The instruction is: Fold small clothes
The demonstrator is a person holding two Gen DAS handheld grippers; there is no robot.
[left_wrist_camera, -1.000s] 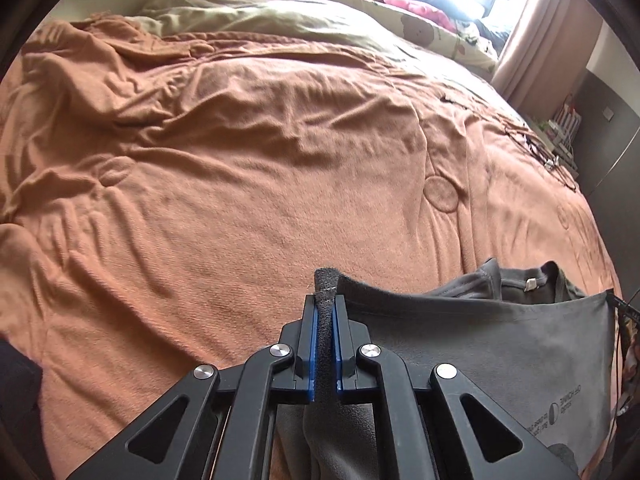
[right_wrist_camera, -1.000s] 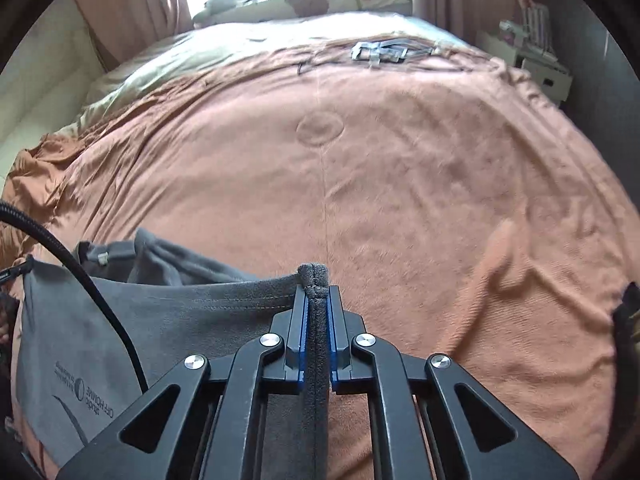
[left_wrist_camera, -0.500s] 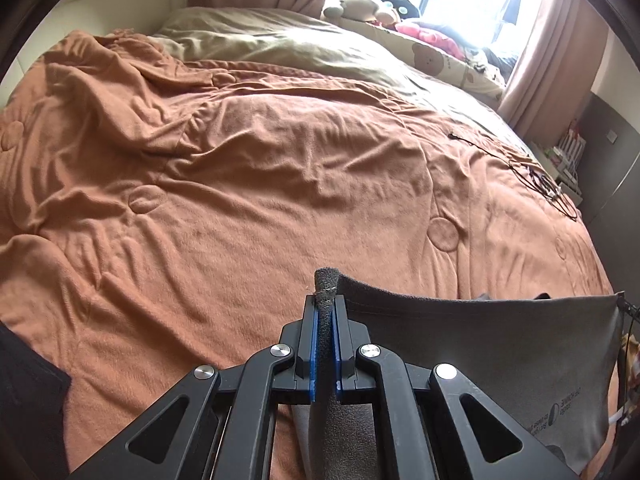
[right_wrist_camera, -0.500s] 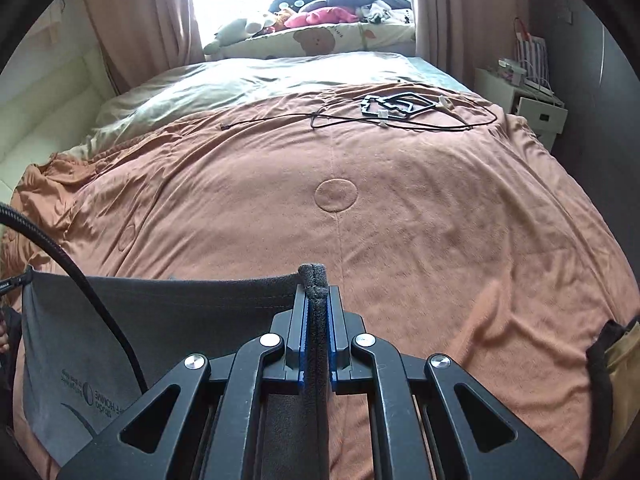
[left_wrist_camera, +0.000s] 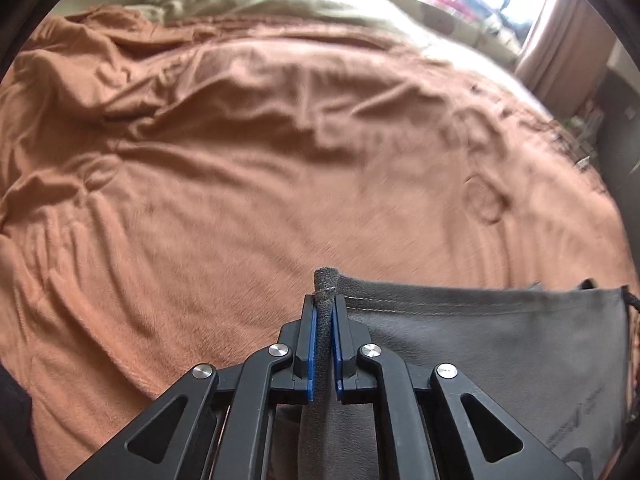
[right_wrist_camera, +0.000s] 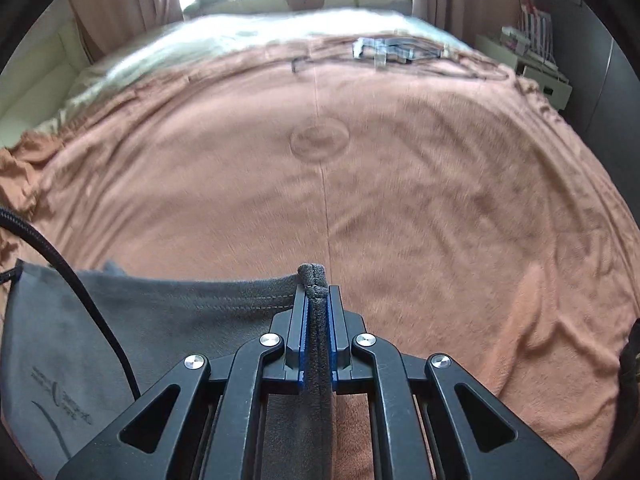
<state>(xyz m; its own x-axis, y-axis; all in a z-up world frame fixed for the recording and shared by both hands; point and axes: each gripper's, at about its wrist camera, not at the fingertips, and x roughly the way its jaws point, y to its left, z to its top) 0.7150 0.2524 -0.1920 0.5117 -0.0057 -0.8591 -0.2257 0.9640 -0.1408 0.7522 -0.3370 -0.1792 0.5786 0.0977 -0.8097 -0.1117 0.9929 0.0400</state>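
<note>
A small dark grey garment (left_wrist_camera: 492, 344) with a stitched hem and a small printed logo hangs stretched between my two grippers above the orange blanket (left_wrist_camera: 260, 184). My left gripper (left_wrist_camera: 325, 300) is shut on one hem corner, with the cloth running off to its right. My right gripper (right_wrist_camera: 316, 296) is shut on the other hem corner, with the grey garment (right_wrist_camera: 168, 332) running off to its left. The lower part of the garment is hidden behind the gripper bodies.
The orange blanket (right_wrist_camera: 400, 200) covers a wide bed. A beige cover (left_wrist_camera: 304, 0) lies at its far end below a bright window. Cables and a small device (right_wrist_camera: 392, 50) lie far on the blanket. A white shelf unit (right_wrist_camera: 532, 64) stands at the right. A black cable (right_wrist_camera: 80, 292) crosses the right wrist view.
Both grippers have tipped down and come lower toward the blanket, still holding the garment taut. The views are blurred from motion.
</note>
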